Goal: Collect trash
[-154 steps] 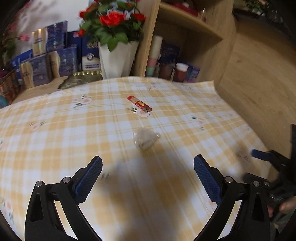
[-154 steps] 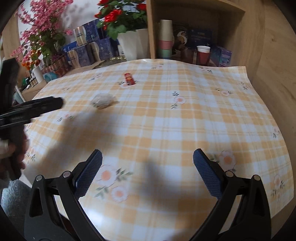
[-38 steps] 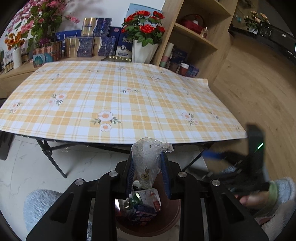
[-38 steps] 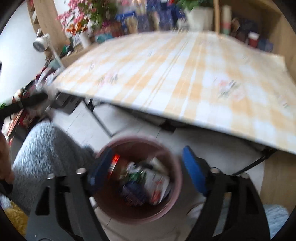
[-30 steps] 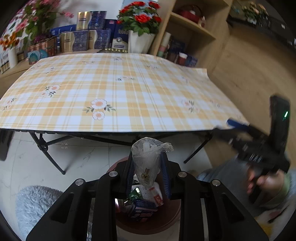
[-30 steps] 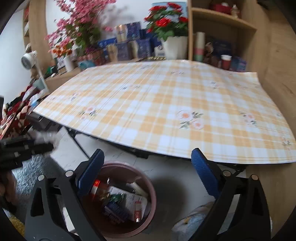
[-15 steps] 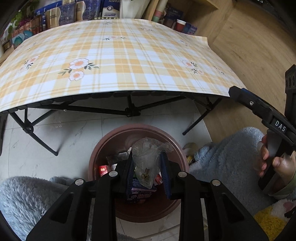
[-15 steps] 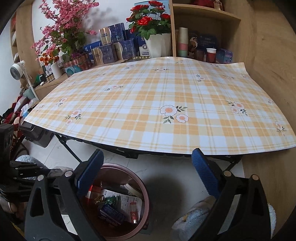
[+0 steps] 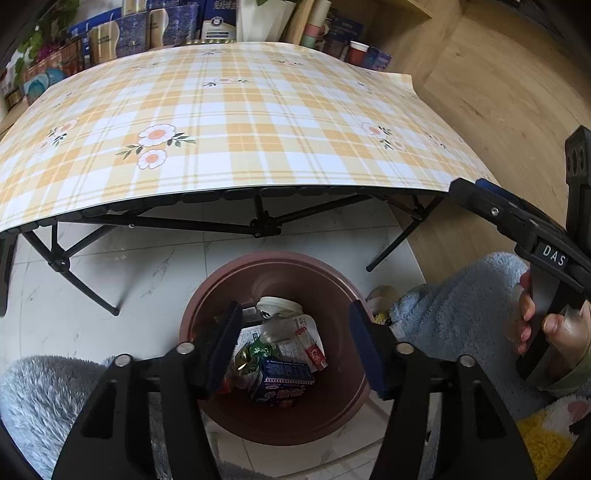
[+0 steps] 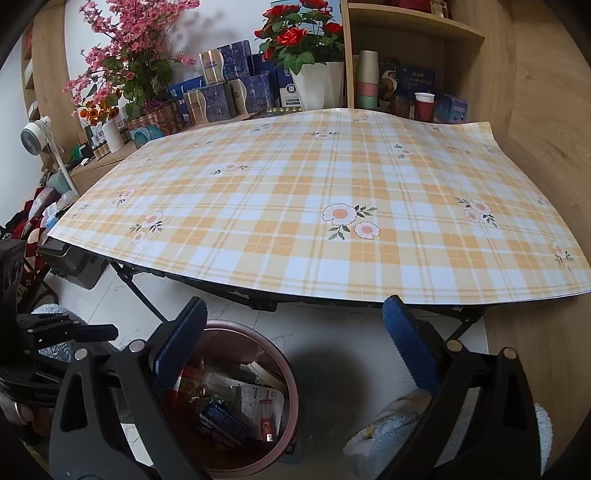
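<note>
My left gripper (image 9: pixel 295 339) hangs over a brown round bin (image 9: pixel 277 257) on the floor in front of the table. Its jaws are opening and nothing is between them. The crumpled clear plastic bag (image 9: pixel 282 326) lies in the bin on top of other trash, next to a blue carton (image 9: pixel 282 382). My right gripper (image 10: pixel 295 341) stands open and empty a little to the right of the bin (image 10: pixel 284 365). The plaid tablecloth (image 10: pixel 332 206) carries no trash. In the left wrist view the right gripper (image 9: pixel 517 225) shows at the right edge, held by a hand.
The folding table's black legs (image 9: pixel 258 225) stand just behind the bin. Fluffy grey and blue fabric (image 9: pixel 454 306) lies at both sides of it. Behind the table are a wooden shelf (image 10: pixel 417 26) with cups, boxes, and flower vases (image 10: pixel 306 88). A small fan (image 10: pixel 37 136) stands at the left.
The left gripper sank toward the bin with the clear bag, then its jaws spread and the bag dropped in among the trash. The right gripper stayed about where it was.
</note>
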A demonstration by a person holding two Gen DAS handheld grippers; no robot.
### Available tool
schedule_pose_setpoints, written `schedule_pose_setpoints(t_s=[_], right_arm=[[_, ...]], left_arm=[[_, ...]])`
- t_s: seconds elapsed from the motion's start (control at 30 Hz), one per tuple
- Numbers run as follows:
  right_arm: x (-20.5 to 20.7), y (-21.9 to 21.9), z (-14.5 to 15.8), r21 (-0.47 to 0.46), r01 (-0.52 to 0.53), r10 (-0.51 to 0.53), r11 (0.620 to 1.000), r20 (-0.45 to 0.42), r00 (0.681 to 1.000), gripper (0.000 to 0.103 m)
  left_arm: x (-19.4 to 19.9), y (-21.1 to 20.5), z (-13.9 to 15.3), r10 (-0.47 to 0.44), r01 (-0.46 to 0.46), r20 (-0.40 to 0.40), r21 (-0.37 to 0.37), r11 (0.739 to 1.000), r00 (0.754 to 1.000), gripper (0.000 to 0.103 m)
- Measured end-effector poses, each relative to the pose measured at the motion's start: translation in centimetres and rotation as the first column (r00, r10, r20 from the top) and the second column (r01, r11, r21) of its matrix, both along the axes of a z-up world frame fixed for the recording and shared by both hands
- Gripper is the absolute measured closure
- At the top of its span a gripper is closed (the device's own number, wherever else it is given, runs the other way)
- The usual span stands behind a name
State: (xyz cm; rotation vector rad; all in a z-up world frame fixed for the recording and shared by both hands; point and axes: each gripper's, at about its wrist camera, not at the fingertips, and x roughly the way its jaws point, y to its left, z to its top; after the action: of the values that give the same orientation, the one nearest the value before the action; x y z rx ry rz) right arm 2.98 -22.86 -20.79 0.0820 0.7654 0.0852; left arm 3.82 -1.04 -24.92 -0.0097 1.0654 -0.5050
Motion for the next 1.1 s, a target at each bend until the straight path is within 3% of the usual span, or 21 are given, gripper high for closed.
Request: schedule_pose_setpoints(t_s=[0.17, 0.3, 0.43, 0.5, 0.67, 0.83, 0.97, 1.1], right_arm=[[0.0, 0.0, 0.3, -0.006, 0.006, -0.006, 1.0, -0.001, 1.0, 0.006], [0.5, 0.1, 2.0, -0.035, -0.004, 0.004, 0.999, 0.008, 1.0, 0.006], [0.7, 0.0, 6.3, -0.076, -0.026, 0.031, 0.997, 0.065, 0.997, 0.006], [0.8, 0.0, 8.8, -0.106, -0.027, 0.038, 0.994, 0.104, 0.994, 0.006], [0.9, -0.9, 14.5, -0.106, -0.007, 0.026, 0.994, 0.175, 0.984, 0.006], [0.3, -1.2, 18.1, -0.11, 0.009, 0.016, 0.994, 0.221, 0.975, 0.006], [-0.5, -1.4, 19.9, -0.101, 0.013, 0.012, 0.995, 0.248, 0.969, 0.006], [-1.4, -1.2, 21.2, -0.1, 0.009, 0.018, 0.995, 0.268, 0.963, 0.006]], left_arm=[[0.2, 0.8, 0.7, 0.047, -0.047, 0.026, -0.006, 0.999, 0.999, 0.03], [0.3, 2.1, 3.1, 0.118, -0.118, 0.114, -0.004, 0.993, 0.986, 0.016], [0.5, 3.2, 8.2, 0.165, -0.189, 0.304, 0.053, 0.98, 0.938, 0.008], [0.7, 3.8, 11.0, 0.185, -0.215, 0.374, 0.04, 0.976, 0.909, 0.006], [0.8, 4.6, 18.2, 0.211, -0.237, 0.511, -0.014, 0.971, 0.834, 0.006], [0.1, 3.4, 23.4, 0.174, -0.22, 0.614, -0.001, 0.976, 0.77, 0.006], [-0.7, 3.0, 25.5, 0.162, -0.216, 0.651, 0.003, 0.976, 0.741, 0.006], [-1.4, 3.1, 26.8, 0.174, -0.198, 0.645, -0.036, 0.98, 0.744, 0.006]])
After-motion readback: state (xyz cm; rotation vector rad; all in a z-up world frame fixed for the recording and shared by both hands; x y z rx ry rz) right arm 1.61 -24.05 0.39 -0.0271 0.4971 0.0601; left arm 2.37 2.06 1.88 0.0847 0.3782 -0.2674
